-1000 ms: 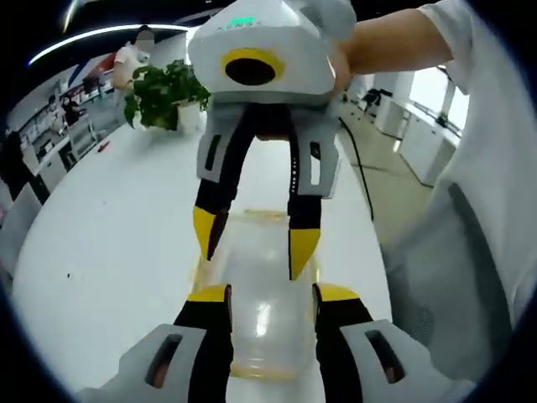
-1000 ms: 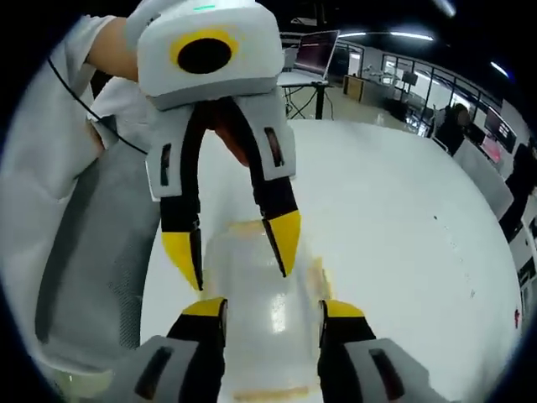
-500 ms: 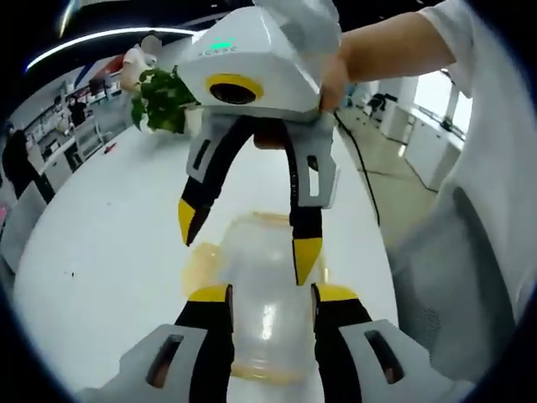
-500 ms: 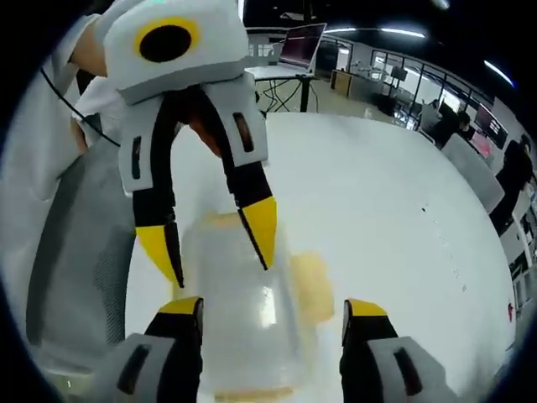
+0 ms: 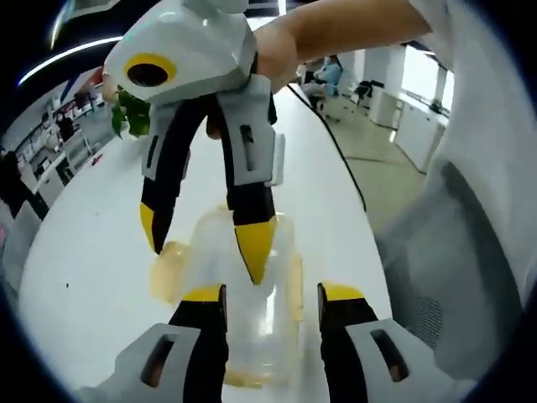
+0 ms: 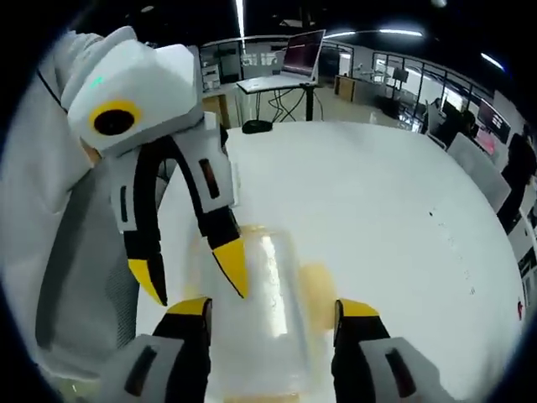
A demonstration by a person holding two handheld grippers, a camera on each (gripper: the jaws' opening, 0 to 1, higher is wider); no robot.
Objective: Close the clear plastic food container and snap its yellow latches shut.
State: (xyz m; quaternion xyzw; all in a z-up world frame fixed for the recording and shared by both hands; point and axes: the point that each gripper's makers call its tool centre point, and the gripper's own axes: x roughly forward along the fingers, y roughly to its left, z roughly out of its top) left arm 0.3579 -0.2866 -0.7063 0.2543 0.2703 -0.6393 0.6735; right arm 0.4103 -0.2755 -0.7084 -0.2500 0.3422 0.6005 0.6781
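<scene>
**Both grippers over the clear container on the white table**

Left gripper view first: the left gripper (image 5: pixel 264 295) points down at the clear plastic food container (image 5: pixel 252 332), which sits on the white table (image 5: pixel 92 252) near its edge. Its yellow-tipped fingers (image 5: pixel 204 295) stand apart, one on each side of the container's lid, and whether they touch the plastic is hard to say. Coming in from above is the right gripper (image 5: pixel 205 239), held in a person's hand (image 5: pixel 281 59), fingers spread wide, one yellow tip over the lid, the other beside a yellow latch (image 5: pixel 168 273) that sticks out flat from the container's side. A green plant (image 5: pixel 127 113) peeks out behind it, far down the table.

Over to the right gripper view: the right gripper (image 6: pixel 273 309) looks down on the same container (image 6: pixel 256 311), its fingers (image 6: pixel 358 311) open and straddling it. A yellow latch (image 6: pixel 316 290) lies splayed out on the table (image 6: pixel 377 201) beside the container. The left gripper (image 6: pixel 193 273) reaches in, fingers apart, one tip over the lid's corner. A laptop (image 6: pixel 302 52) stands on a desk far behind.
</scene>
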